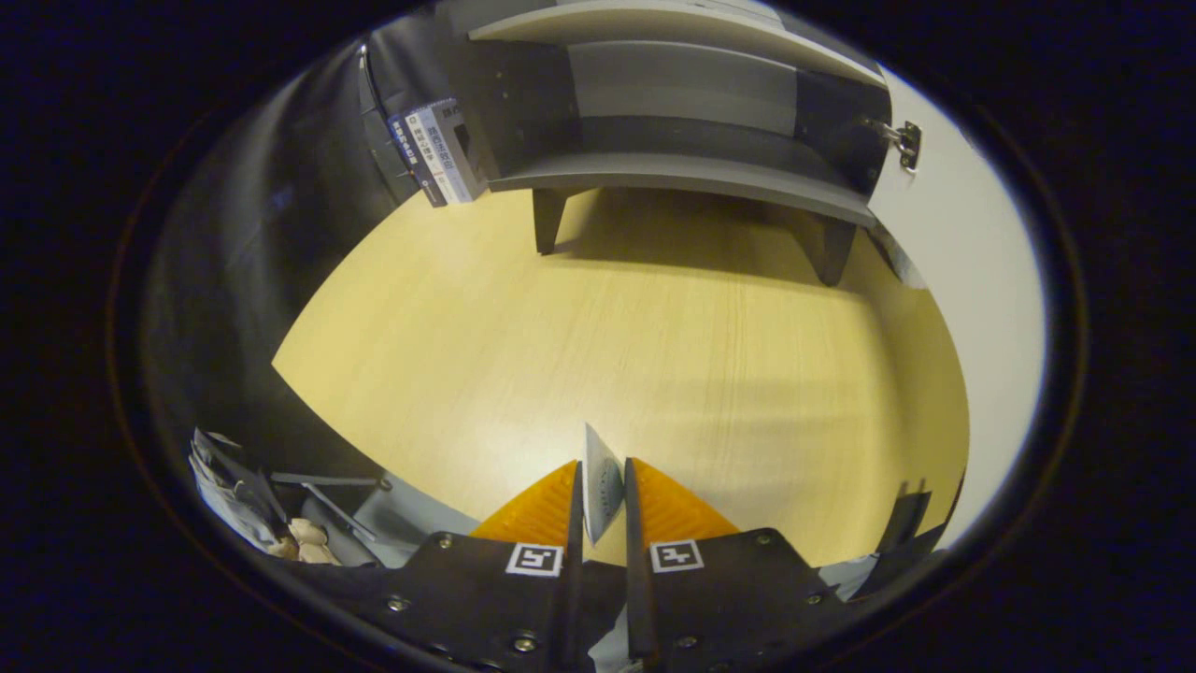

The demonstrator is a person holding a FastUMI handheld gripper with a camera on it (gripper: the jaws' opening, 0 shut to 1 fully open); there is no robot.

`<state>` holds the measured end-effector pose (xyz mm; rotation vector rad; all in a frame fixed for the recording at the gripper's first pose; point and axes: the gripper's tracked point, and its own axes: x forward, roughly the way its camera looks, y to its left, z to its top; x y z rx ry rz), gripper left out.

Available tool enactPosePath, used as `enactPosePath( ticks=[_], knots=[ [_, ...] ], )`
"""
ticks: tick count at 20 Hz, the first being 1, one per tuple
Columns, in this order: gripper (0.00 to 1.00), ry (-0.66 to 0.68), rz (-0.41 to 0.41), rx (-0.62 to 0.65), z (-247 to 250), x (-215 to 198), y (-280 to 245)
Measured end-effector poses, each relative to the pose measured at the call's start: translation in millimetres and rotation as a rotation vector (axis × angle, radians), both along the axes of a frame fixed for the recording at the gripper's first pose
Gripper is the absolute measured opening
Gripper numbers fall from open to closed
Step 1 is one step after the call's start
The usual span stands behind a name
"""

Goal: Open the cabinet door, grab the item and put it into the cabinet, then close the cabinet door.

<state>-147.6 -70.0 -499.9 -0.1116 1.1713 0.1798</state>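
Clamped between my gripper (603, 500) fingers is the item (603, 486), a thin pale card or packet held on edge, one finger flat against each face and its tip poking up just ahead of them. That is what sits nearest the lens.

From there I go by size. Largest is the wooden tabletop (617, 346), pale and bare, running from the fingers out toward twelve o'clock. Beyond it stands the grey cabinet (673, 112) on short legs, its shelves exposed. The white door (962, 243) hangs swung out at about two o'clock, a metal hinge (904, 142) showing where it meets the carcass. So the opening step looks done, and I judge I am carrying the item across to the shelves. At eleven o'clock a few books (437, 154) lean against the cabinet's side. At eight o'clock, off the table edge, lies a jumble of clutter I cannot make out.

To do this leg well, I would keep the pinch firm so the thin piece cannot slip or twist, hold the approach straight at twelve o'clock, and lift enough to clear the lower shelf lip. I would stay shy of the open door and hinge, and release only once the item rests well inside on the shelf.
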Motion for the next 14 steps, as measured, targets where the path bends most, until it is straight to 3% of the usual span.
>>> enactPosePath(
  ticks=[2, 3, 4, 5, 6, 10, 14],
  knots=[
    [0.23, 0.014, 0.01, -0.009, -8, -2, -1],
    [0.25, -0.015, -0.011, -0.015, -47, 12, 2],
    [0.14, -0.007, -0.016, -0.031, -15, 5, -3],
    [0.14, -0.018, -0.026, -0.037, -12, 6, -4],
    [0.07, -0.023, -0.043, -0.053, -4, 5, -11],
    [0.07, -0.006, -0.077, -0.045, 6, 1, -14],
    [0.07, -0.032, -0.108, -0.041, 50, 14, -17]
  ],
)
